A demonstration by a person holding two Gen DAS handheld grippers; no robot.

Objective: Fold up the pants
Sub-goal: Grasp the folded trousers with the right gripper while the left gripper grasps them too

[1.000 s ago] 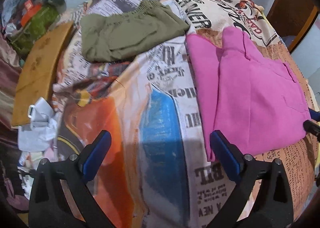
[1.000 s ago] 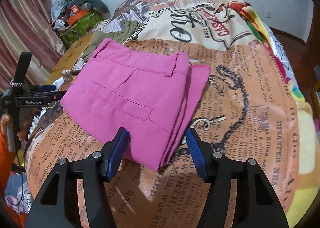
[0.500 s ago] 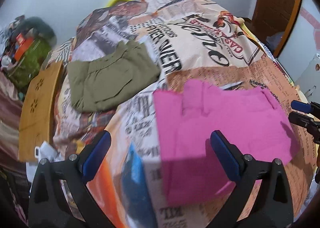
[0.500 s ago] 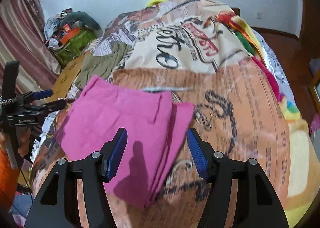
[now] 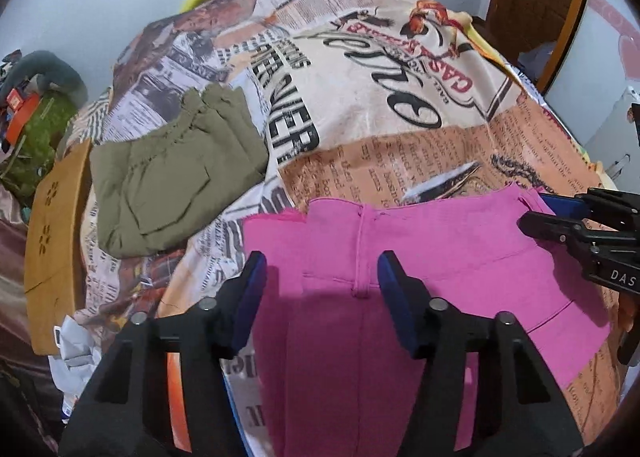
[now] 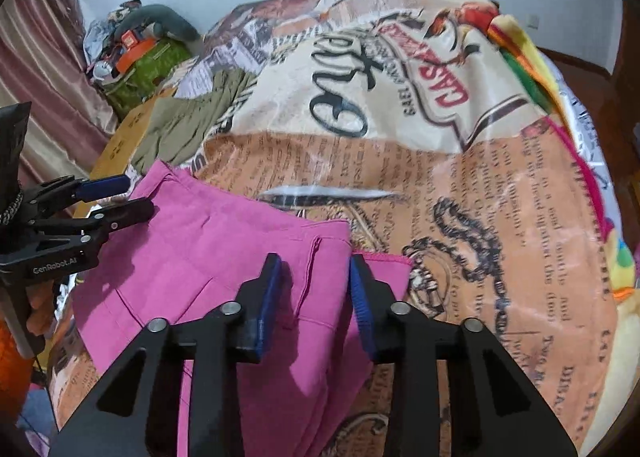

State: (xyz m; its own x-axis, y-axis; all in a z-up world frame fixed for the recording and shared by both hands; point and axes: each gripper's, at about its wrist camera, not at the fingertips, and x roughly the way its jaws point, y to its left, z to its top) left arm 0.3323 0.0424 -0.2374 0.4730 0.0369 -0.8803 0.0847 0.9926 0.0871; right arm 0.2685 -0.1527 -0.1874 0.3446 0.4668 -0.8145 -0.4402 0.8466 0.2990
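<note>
Both tongs, left tongs [image 5: 322, 271] and right tongs [image 6: 314, 275], have just been closing, still apart astride the pink pants [image 5: 400, 257] on the bed [image 5: 360, 97]; a shallow pinch may catch only the top layer, undoing the fold.

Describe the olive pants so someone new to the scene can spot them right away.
Start at the bed covered with a newspaper-print bedspread. On its left side, beside a tan wooden board, lie the folded olive-green pants. Unlike the bright pink pants nearer the camera, they are dull green with a gathered waistband.
</note>
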